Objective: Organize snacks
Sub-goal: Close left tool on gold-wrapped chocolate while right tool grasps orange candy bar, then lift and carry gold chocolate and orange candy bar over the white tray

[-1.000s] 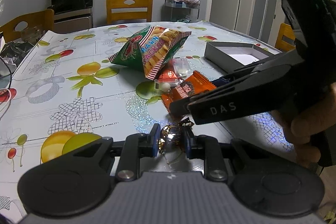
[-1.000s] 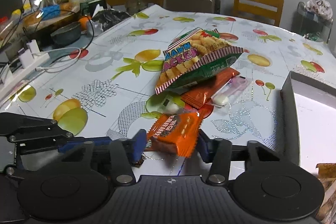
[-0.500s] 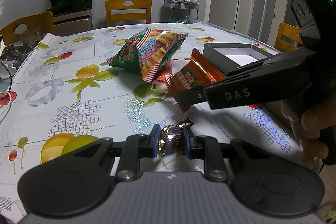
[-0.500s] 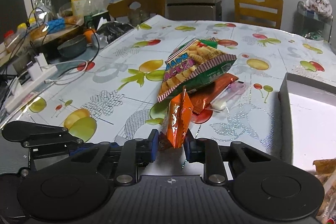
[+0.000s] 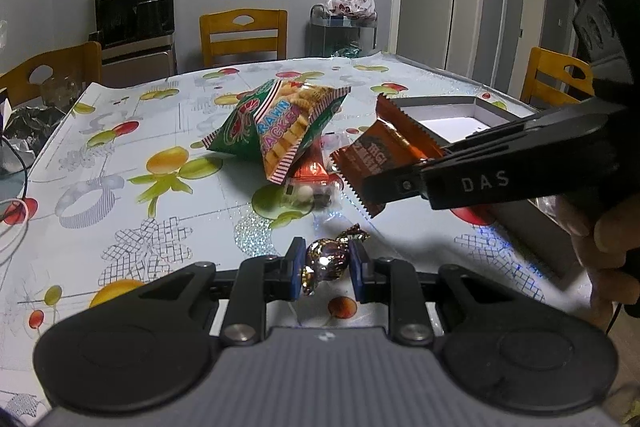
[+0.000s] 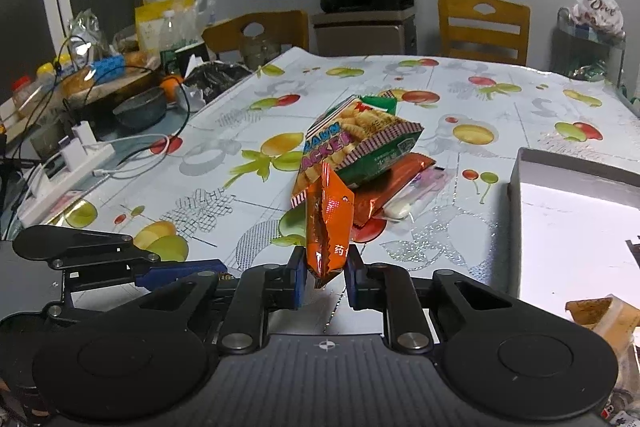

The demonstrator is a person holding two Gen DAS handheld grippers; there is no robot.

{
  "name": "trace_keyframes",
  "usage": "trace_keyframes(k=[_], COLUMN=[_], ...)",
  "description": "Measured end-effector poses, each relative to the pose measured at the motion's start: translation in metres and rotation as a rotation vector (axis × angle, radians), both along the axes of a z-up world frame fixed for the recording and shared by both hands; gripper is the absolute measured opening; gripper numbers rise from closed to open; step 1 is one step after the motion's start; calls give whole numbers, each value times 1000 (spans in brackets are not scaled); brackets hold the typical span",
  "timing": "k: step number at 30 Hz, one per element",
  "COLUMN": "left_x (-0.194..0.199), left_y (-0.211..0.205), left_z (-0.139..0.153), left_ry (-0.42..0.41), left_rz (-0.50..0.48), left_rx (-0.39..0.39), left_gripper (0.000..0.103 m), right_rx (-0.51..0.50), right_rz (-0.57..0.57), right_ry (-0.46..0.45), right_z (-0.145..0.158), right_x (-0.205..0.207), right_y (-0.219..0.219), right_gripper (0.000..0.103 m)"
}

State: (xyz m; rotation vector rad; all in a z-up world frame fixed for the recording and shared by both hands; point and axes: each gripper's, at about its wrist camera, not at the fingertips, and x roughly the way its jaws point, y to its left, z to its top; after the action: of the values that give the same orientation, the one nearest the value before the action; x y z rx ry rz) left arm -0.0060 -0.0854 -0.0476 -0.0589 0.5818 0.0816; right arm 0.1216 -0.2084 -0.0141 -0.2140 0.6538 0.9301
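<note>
Orange foil snack packet [image 6: 329,223] is hanging by one corner in the closing right gripper [image 6: 325,277] – it may be slipping out – while the left gripper [image 5: 326,269] is clamping a foil-wrapped round candy [image 5: 328,257].

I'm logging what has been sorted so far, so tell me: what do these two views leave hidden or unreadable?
- Grey box, right wrist view: cut off by the right edge; its contents show only in part.
- Snacks under the prawn cracker bag, both views: the bag covers them, so no count.
- Orange packet, right wrist view: crumpled between the closing right gripper jaws, label unreadable.
- Foil candy, left wrist view: left gripper pads cover its sides.
</note>
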Motion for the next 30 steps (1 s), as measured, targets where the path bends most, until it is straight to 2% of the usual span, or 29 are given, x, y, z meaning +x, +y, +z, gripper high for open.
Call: trace_keyframes(k=[17, 30], left_x=[9, 27], left_y=[-15, -34], left_z=[17, 30], left_ry=[-11, -12], left_rz=[-8, -67], left_rx=[22, 27], left_gripper=[20, 20], right_rx=[65, 62], right_rz=[-28, -97], right_ry=[-11, -17], right_z=[20, 29], right_x=[-3, 5], right_y=[-33, -73], right_gripper=[21, 21])
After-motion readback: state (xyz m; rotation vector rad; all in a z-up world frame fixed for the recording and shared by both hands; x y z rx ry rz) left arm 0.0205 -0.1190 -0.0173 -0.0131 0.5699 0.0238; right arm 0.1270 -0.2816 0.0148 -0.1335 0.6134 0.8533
